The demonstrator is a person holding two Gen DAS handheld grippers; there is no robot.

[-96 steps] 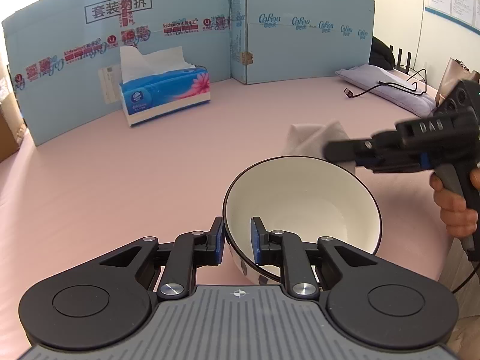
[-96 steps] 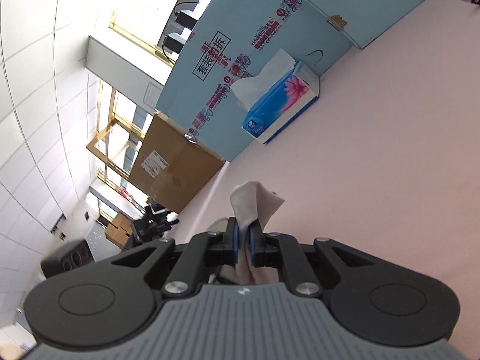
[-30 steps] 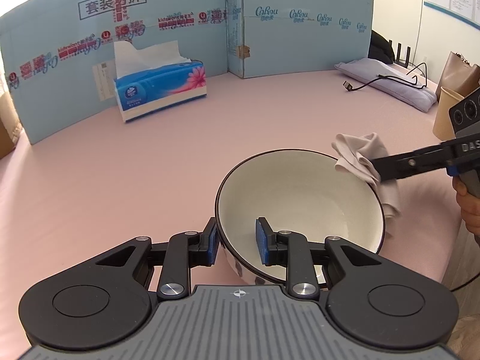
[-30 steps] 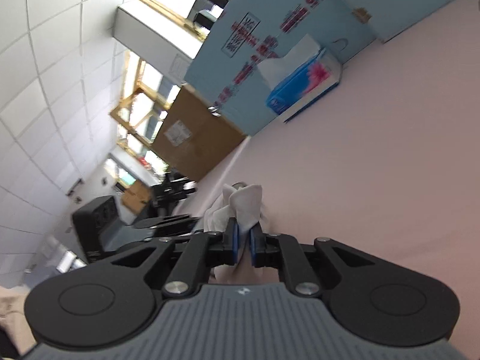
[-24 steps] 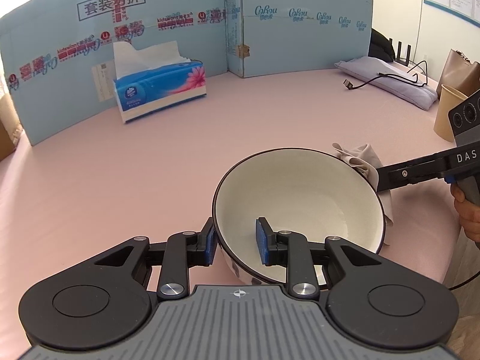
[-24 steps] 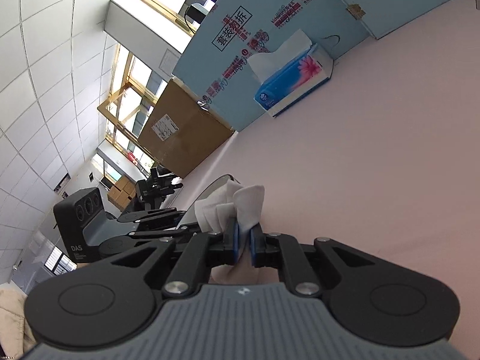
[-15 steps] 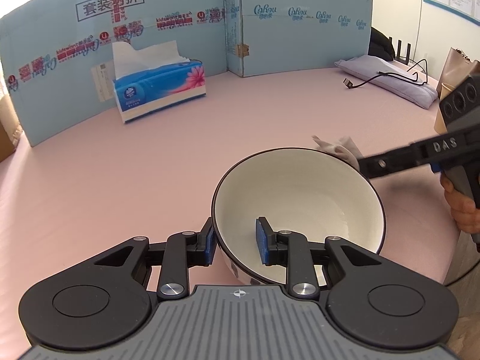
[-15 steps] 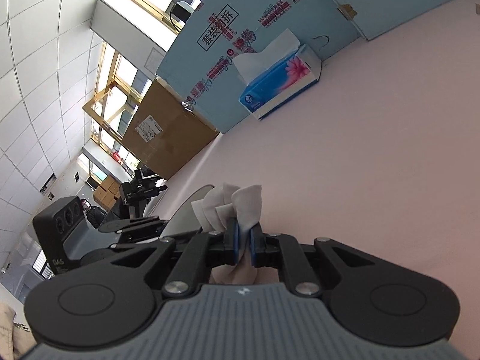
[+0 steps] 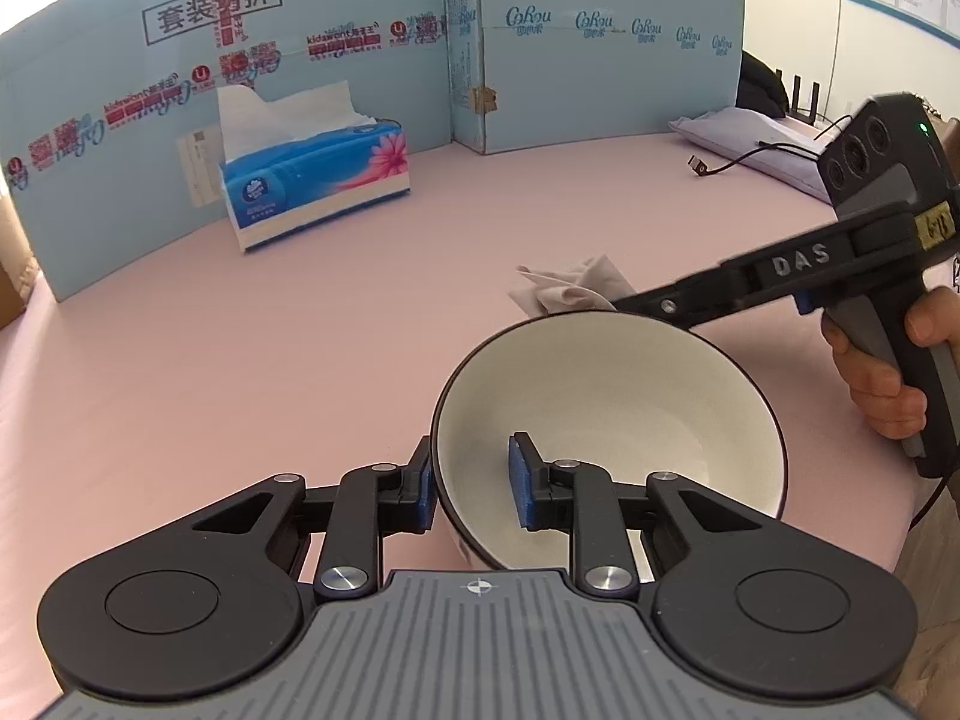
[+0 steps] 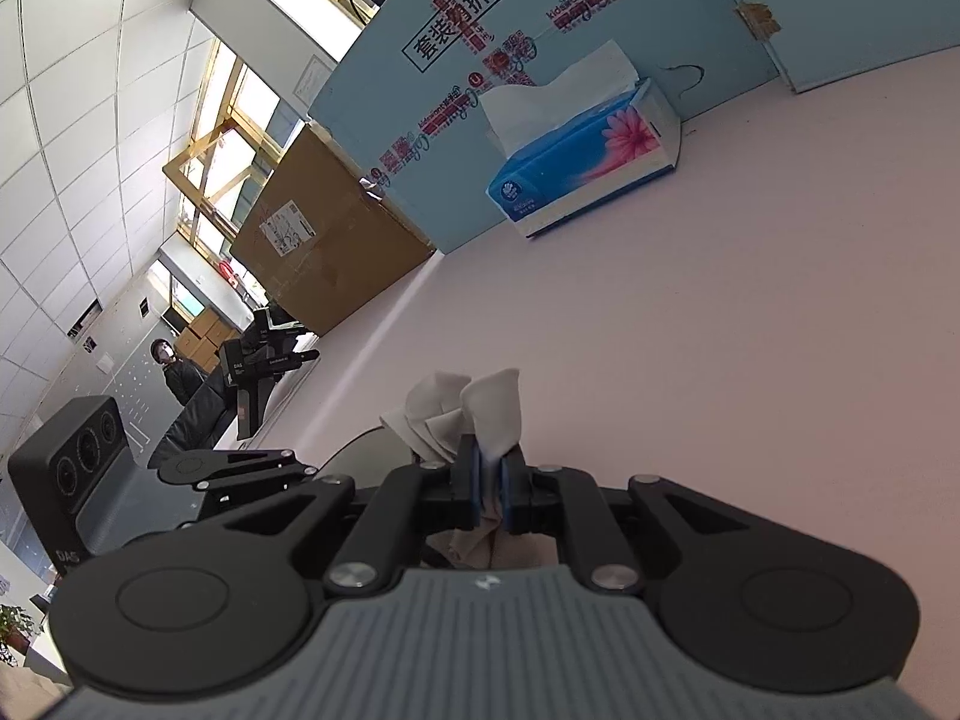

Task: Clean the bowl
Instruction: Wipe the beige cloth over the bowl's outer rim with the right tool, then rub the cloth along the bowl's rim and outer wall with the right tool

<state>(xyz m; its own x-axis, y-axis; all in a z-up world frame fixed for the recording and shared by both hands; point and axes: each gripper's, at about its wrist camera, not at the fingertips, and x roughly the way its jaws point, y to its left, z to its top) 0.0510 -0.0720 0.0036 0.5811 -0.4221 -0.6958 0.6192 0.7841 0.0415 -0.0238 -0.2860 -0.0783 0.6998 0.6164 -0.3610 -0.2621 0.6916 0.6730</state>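
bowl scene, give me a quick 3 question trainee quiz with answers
1. True or false: the left gripper has one finger inside the bowl and one outside its wall.
2. What does the right gripper hold: A tissue box, B crumpled cloth, C cable?
3. Name the boxed item standing by the blue board.

Key
1. True; its jaws are closing on the rim.
2. B, the cloth, beyond the bowl's far rim.
3. The tissue box.

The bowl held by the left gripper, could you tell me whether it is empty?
Empty: the bowl's cream inside shows bare; the cloth sits beyond its far rim.
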